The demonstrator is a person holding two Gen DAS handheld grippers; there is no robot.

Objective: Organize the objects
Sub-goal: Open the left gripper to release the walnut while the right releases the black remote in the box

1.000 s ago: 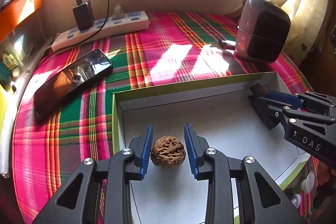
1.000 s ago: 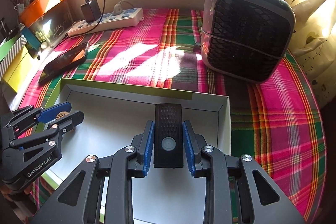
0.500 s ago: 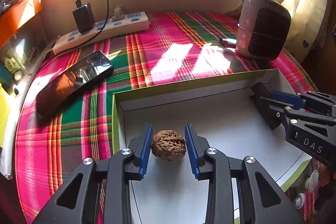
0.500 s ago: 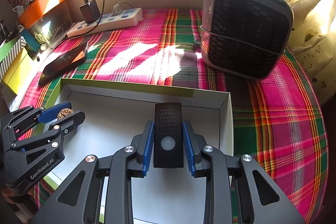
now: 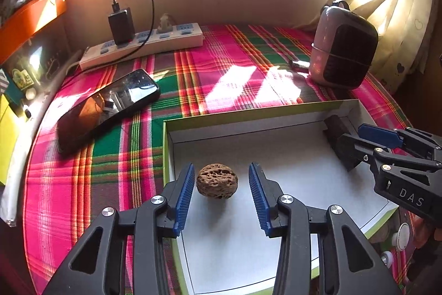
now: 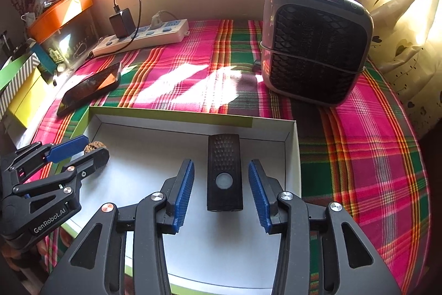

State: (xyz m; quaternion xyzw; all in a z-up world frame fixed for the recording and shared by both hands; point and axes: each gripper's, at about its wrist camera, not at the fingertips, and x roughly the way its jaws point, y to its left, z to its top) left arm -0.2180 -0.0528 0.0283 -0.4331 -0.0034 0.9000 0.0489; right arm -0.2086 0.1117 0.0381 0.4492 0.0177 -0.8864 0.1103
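Both pieces have been set down in the shallow white box (image 5: 290,134), so the step in hand looks like the release. Nearest, the left gripper (image 5: 219,194) has just been opening, its jaws now spread clear of the walnut (image 5: 216,181), which rests on the box floor near the left wall. The right gripper (image 6: 220,191) has likewise just been opening and stands apart from the black remote (image 6: 224,170), lying near the box's far right corner. Next, I'd judge, each must back straight out without nudging its piece. Farther back on the plaid-covered bench (image 5: 221,65) lie a phone (image 5: 107,107), a power strip (image 5: 143,44) and a small heater (image 6: 315,46). The box's near edge is hidden behind the grippers.
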